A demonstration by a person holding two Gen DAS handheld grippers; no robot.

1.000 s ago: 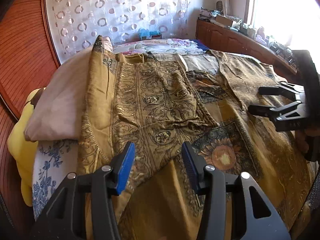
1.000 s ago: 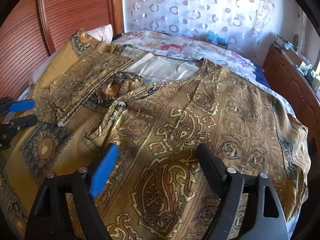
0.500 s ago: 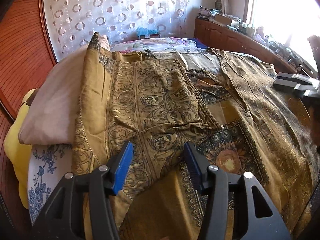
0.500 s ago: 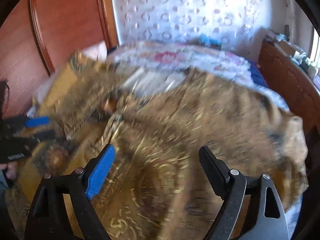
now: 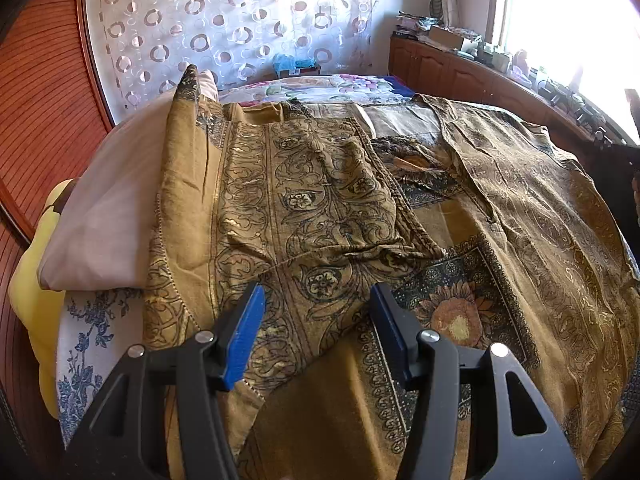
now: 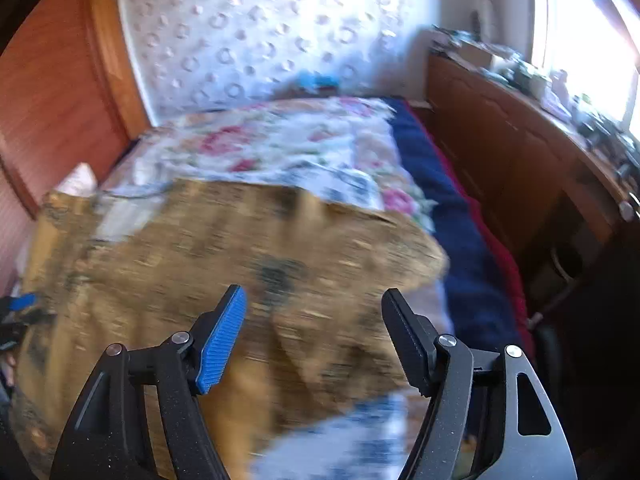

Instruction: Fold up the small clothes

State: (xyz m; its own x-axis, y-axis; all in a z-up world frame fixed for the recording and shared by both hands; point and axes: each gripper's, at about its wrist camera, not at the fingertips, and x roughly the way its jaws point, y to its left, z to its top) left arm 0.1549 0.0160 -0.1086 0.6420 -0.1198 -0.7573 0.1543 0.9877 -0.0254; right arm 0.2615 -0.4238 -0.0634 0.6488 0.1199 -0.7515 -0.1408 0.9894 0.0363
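the garment [image 5: 320, 216] is seen as thin woven cloth, ochre with a faint sheen (creased in places). the headboard [image 5: 36, 92] is ribbed, polished wood. the curtain [image 5: 240, 24] is sheer fabric.

The left wrist camera is looking down along its fingers from close above the bed's [image 5: 100, 344] near left edge, facing the circle-patterned curtain [image 5: 240, 32]. The right wrist camera is looking, blurred, across the right edge toward that curtain and the wooden cabinets [image 6: 512, 148], both views sharing the gold patterned garment [image 5: 320, 208].
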